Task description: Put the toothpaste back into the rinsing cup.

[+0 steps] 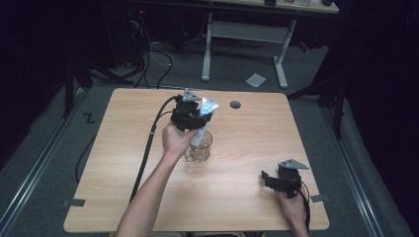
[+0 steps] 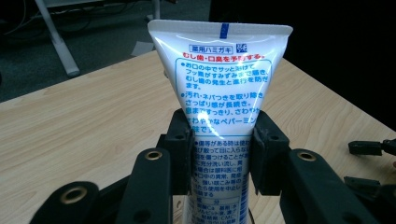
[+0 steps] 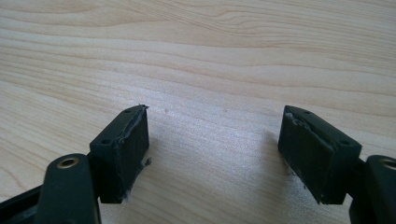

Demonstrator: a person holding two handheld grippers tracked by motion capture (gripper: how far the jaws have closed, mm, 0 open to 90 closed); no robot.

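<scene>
Work in hand: we are handling a toothpaste tube (image 2: 219, 93) at a clear glass cup (image 1: 199, 150) on the wooden table (image 1: 247, 197).

Left gripper (image 1: 190, 114): clamped on the tube. In the left gripper view both pads (image 2: 180, 154) press the tube's flat faces at about mid-length, with no gap on either side.

Tube position: in the high view it stands in the cup, lower end inside the glass, crimped flat end uppermost and leaning toward the far edge of the table.

Long axis: steeply upright, tilted away from us. It runs along the line of the jaws, so the crimped end projects beyond the pads and the cap end lies below them, hidden by the gripper.

Key relation: the cup sits directly under the left gripper, so we judge the tube can only travel along its own axis, straight down into the glass or straight up out of it.

Right gripper (image 1: 276, 180): jaws spread wide and holding nothing. Its own view shows bare wood between the two pads (image 3: 123, 149).

Right gripper position: low at the near right of the table, well apart from the cup.

Nearer hand: the left hand (image 1: 175, 140), just beside the cup rim.

Caution: we judge that a sideways pull could tip the glass, as the tube bears on its rim.
</scene>
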